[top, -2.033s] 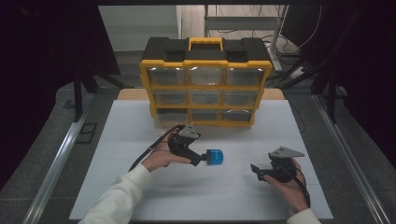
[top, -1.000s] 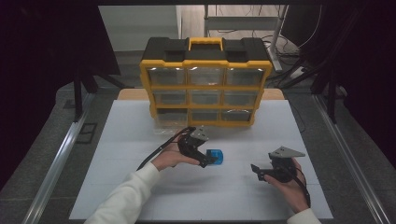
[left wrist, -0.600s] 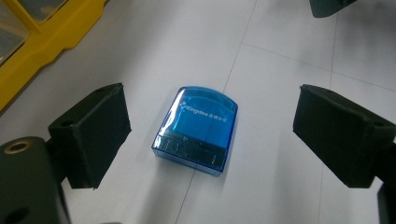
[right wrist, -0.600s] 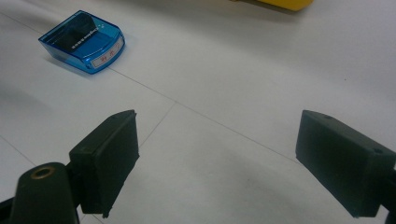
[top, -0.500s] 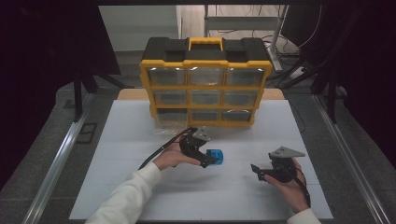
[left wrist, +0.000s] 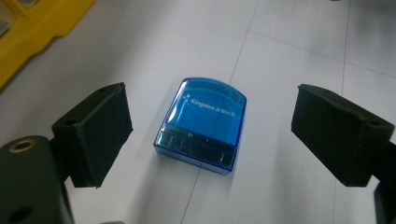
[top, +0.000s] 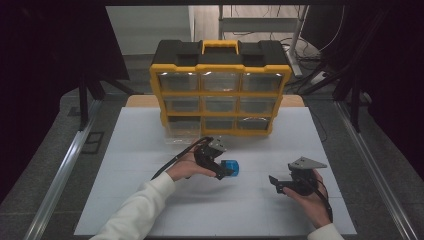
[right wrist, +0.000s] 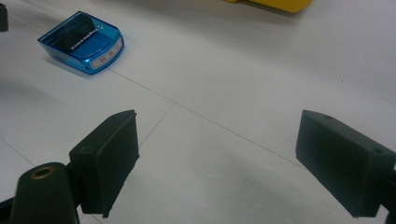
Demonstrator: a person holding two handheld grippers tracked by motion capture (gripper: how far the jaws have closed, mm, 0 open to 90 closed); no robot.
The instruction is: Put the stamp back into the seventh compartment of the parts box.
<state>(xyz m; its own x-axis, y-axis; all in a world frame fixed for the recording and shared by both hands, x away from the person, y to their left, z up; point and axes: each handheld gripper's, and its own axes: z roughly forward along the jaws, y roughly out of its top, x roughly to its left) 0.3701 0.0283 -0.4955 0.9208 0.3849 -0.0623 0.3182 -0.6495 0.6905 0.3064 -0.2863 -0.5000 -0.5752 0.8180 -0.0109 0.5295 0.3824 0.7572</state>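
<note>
Nine clear drawers front the yellow organizer [top: 220, 95] standing at the far side of the white table [top: 130, 150]; their contents are too dim to tell. Left of centre, the left gripper [top: 226, 171] has its jaws spread wide either side of the blue stamp box [top: 231, 167], which lies flat on the table, untouched. Further right, the right gripper [top: 275, 182] hovers with jaws spread, holding nothing.

Bare white table [top: 150, 165] is seen at lower left and centre of the high view; passage toward the upper centre is blocked by the yellow organizer [top: 220, 95]; a blue case [top: 231, 167] lies mid-frame.
</note>
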